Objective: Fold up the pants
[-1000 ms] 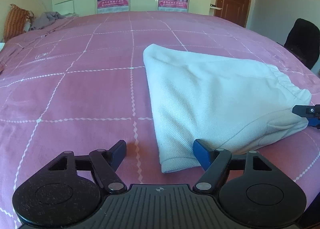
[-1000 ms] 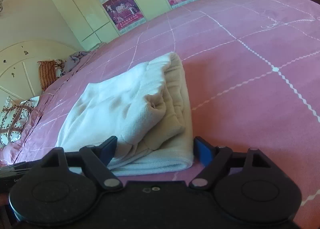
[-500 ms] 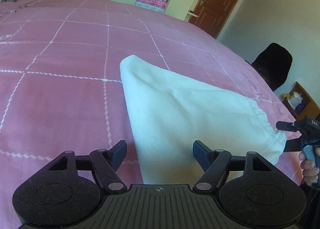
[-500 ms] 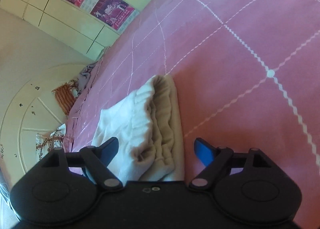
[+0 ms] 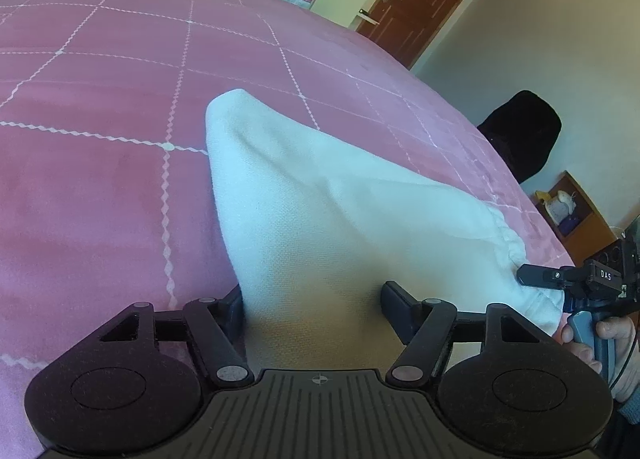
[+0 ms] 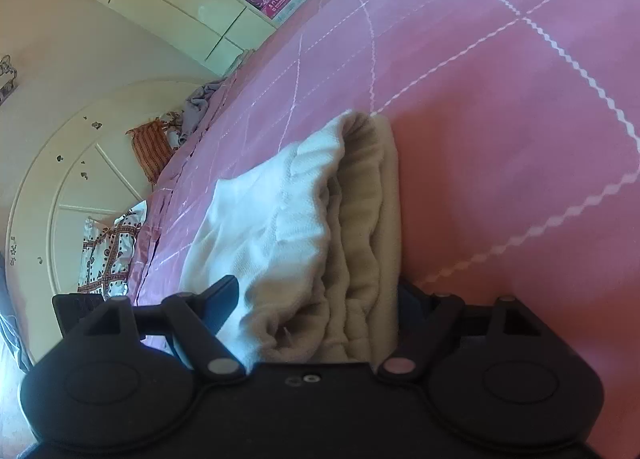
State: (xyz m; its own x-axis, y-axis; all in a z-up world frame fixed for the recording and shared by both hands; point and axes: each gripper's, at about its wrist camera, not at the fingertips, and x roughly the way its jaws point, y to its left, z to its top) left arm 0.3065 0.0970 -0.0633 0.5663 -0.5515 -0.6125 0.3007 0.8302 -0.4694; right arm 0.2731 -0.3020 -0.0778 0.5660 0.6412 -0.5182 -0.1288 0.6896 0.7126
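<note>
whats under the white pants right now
The white pants lie folded on the pink quilted bedspread, which shows all around them. The bedspread beneath them is covered. Both open grippers, left and right, straddle their near edges.

Pants point(image 5: 340, 219) on bed point(image 5: 100, 179), between left gripper point(image 5: 312, 299) fingers. Right gripper point(image 6: 316, 299) at waistband end, right of left. Chair point(image 5: 520, 135) beyond bed's right edge; pillows point(image 6: 148, 147) at headboard.

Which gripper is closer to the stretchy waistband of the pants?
Right. The right gripper straddles the bunched waistband. The left gripper straddles the pants' other near corner, away from it.
</note>
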